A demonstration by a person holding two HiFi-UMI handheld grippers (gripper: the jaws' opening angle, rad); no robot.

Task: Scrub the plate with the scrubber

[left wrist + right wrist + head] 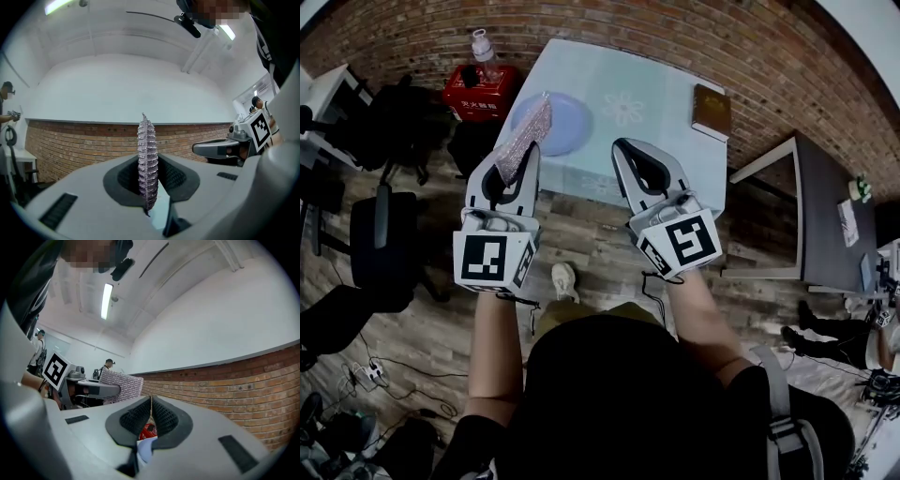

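Note:
A round pale-blue plate (558, 124) lies on the left part of the light-blue table (647, 94). My left gripper (517, 157) is shut on a sparkly silver-pink scrubber (525, 138), which sticks up past the jaws and overlaps the plate's near-left edge in the head view. In the left gripper view the scrubber (147, 157) stands edge-on between the jaws, held up in the air toward the brick wall. My right gripper (639, 167) is shut with nothing in it, over the table's near edge. From the right gripper view the scrubber (121, 384) shows at the left.
A brown book (711, 111) lies at the table's far right corner. A red box (478, 91) with a bottle (485, 47) stands left of the table. Black chairs (380, 234) are at the left, a dark desk (834, 225) at the right.

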